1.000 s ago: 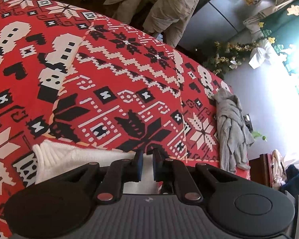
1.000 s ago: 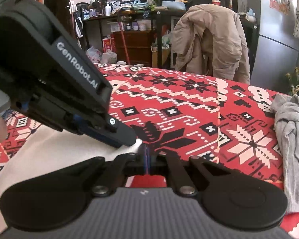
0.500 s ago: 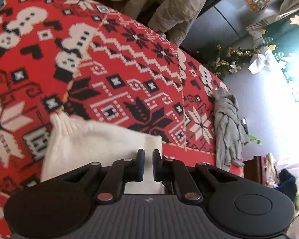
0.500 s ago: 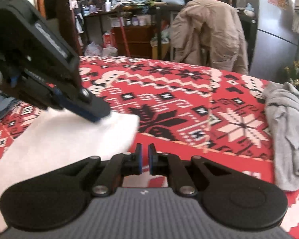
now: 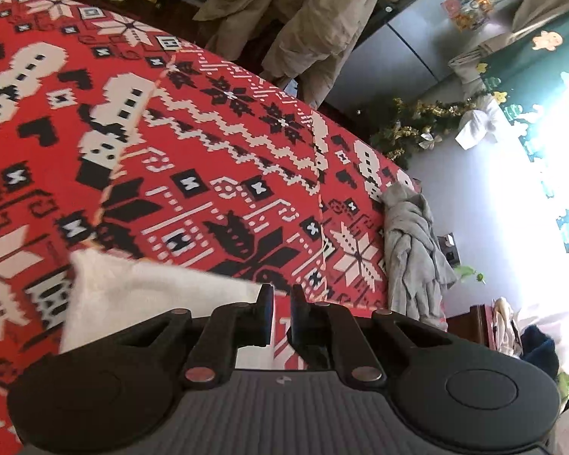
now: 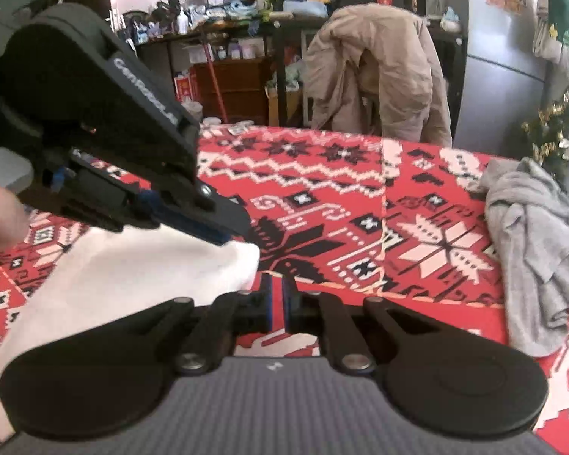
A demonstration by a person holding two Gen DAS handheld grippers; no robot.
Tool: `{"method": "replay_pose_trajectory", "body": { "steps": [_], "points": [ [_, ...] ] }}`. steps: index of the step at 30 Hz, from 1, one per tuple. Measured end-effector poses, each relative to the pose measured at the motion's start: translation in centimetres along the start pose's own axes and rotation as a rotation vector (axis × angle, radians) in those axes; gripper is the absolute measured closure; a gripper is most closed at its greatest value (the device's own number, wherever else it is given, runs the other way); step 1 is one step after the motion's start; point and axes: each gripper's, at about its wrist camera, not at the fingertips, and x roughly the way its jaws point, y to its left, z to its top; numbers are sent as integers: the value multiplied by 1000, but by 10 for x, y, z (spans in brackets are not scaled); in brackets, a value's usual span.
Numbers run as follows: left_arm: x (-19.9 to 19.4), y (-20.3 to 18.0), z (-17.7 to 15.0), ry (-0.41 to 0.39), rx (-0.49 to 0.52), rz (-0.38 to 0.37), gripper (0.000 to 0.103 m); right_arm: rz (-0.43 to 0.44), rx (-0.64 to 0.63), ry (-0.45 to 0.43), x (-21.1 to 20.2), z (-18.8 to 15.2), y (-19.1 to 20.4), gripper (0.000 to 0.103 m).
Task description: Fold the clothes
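My left gripper (image 5: pixel 282 299): matte black, ribbed grey housing with a small white logo, two round black discs at the sides, silver rivets on black linkage arms. My right gripper (image 6: pixel 277 295): same build, blue pads on the fingers (image 6: pixel 267 303). White "GenRobot.AI" lettering on the left unit's side; a bare fingertip shows at the right-wrist view's edge.

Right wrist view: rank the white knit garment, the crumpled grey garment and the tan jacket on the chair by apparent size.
1. White knit garment, though it lies nearest the camera.
2-3. Tan jacket and crumpled grey garment look alike; the jacket is farther away, so no ranking.
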Motion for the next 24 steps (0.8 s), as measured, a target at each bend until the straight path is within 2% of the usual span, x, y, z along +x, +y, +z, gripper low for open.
{"method": "replay_pose_trajectory", "body": {
  "steps": [3,8,11,16,19,22,24],
  "points": [
    [-9,10,-8,-4,1,14,95,53,-13,-14,-10,4,9,96],
    [-29,38,-29,-4,-3,48,95,133,30,25,-16,4,20,96],
    [-30,51,-28,-15,-19,41,100,162,22,41,-20,1,27,96],
    [-24,54,-12,-56,0,50,100,142,0,53,-4,10,36,97],
    [-17,56,2,-77,25,81,100,120,0,65,16,23,37,96],
    [-15,66,16,-73,5,74,100,101,-9,75,32,35,40,96],
    [-21,74,18,-71,-27,43,100,94,-29,77,33,40,44,96]
  ]
}}
